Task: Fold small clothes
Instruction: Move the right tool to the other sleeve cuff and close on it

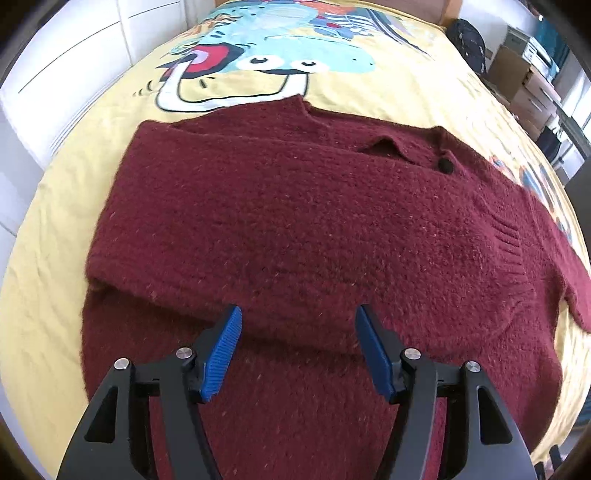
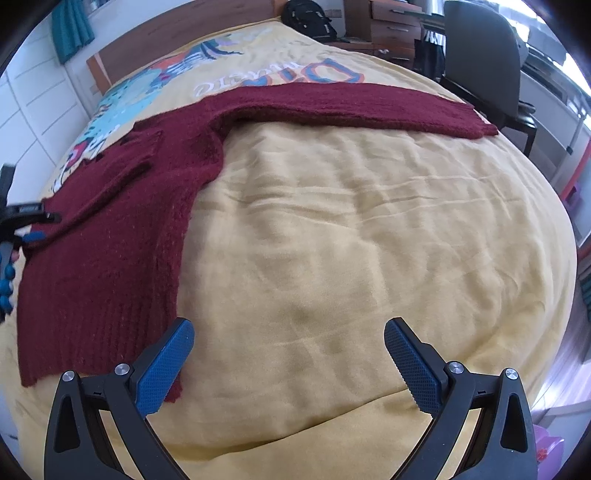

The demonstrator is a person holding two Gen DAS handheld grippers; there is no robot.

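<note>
A dark red knitted sweater (image 1: 295,229) is lying spread on the yellow bedspread (image 2: 351,229) of a bed, one sleeve (image 1: 207,206) already lying folded across the body while the other sleeve (image 2: 354,107) is stretching out flat toward the far side. The left hand-held gripper (image 1: 297,325) is hovering over the folded part with its jaws wide and holding nothing; the right hand-held gripper (image 2: 288,332) is also gaping wide and empty, poised above bare bedspread just beside the ribbed hem (image 2: 96,343). The fold appears to be partway through, and the next move likely calls for pinching the outstretched sleeve and bringing it across. An office chair (image 2: 484,62) and a black backpack (image 2: 308,16) are standing beyond the bed, well apart; nothing is blocking the sweater.
</note>
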